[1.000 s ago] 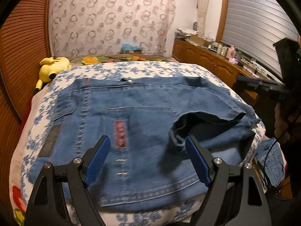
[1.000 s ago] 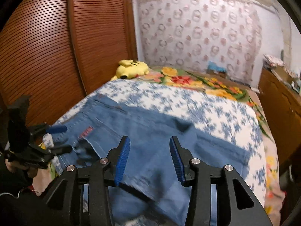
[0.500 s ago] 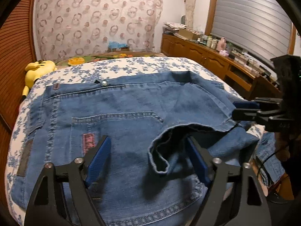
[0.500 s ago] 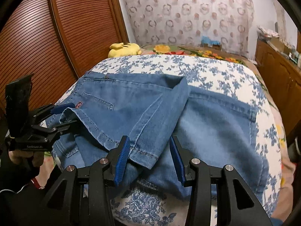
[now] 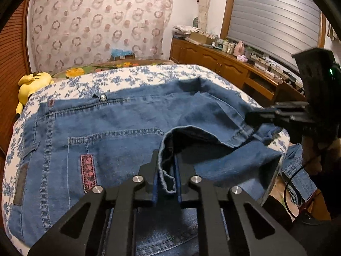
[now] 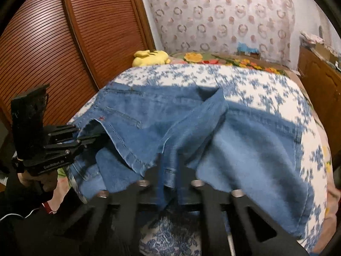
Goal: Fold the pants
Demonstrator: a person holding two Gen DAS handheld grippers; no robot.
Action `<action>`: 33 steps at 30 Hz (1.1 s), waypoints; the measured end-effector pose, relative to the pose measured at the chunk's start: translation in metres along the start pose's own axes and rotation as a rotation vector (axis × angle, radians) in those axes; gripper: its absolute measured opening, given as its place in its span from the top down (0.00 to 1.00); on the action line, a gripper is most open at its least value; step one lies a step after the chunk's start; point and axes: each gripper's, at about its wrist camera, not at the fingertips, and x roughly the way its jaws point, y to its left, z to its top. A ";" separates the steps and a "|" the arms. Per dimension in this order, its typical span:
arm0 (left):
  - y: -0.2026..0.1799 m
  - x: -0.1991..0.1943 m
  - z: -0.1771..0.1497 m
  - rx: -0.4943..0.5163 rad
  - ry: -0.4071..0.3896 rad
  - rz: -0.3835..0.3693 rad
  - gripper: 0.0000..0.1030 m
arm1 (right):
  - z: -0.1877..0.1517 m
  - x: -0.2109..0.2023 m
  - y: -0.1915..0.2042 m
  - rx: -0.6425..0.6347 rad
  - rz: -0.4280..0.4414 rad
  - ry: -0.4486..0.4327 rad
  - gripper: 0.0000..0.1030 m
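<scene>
Blue jeans (image 5: 117, 123) lie spread on the bed, seat side up, with the legs folded back over them. In the left wrist view my left gripper (image 5: 167, 166) has its jaws closing on a leg hem (image 5: 168, 183), and the pads press on the denim. The right gripper (image 5: 251, 117) pinches the same hem edge farther right. In the right wrist view my right gripper (image 6: 170, 170) is shut on a fold of the jeans (image 6: 245, 140) near the bed's front edge. At the left the other gripper (image 6: 85, 136) holds the hem, lifted slightly off the layer below.
The bed (image 5: 149, 74) has a blue-flowered sheet. A yellow plush toy (image 5: 32, 83) lies at its far left. A wooden sideboard (image 5: 223, 68) with clutter runs along the right. Slatted wooden doors (image 6: 42, 42) stand on the left. More denim (image 5: 298, 175) hangs beside the bed.
Both grippers were open over the leg hem. Both have now closed on the denim, and the hem edge is raised between them.
</scene>
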 end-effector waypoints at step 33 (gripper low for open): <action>0.109 -0.099 -0.044 -0.215 -0.093 0.229 0.91 | 0.147 0.125 0.155 -0.324 0.122 -0.082 0.97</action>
